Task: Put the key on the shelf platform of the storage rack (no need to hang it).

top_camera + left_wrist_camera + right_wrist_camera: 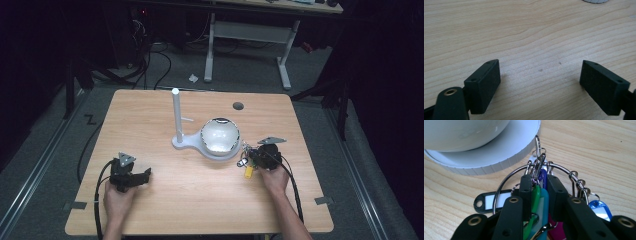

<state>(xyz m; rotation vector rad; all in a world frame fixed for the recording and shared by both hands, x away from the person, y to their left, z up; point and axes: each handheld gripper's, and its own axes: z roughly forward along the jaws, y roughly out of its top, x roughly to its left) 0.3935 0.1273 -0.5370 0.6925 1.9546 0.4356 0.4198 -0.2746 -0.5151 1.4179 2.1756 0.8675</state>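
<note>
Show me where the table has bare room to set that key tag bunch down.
Widest bare wood: between the left tongs and right tongs, in front of the white stand. Also the table's far left, beside the post. Crowded: around the key tag bunch, gripped close beside the stand base under the bowl.

A dim room with grey floor, black cables and a white-legged desk.

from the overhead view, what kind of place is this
Probably a lab or workshop set up for recording: a lone wooden table on grey floor, loose cables behind it, and a height-adjustable desk frame in a dark room.
</note>
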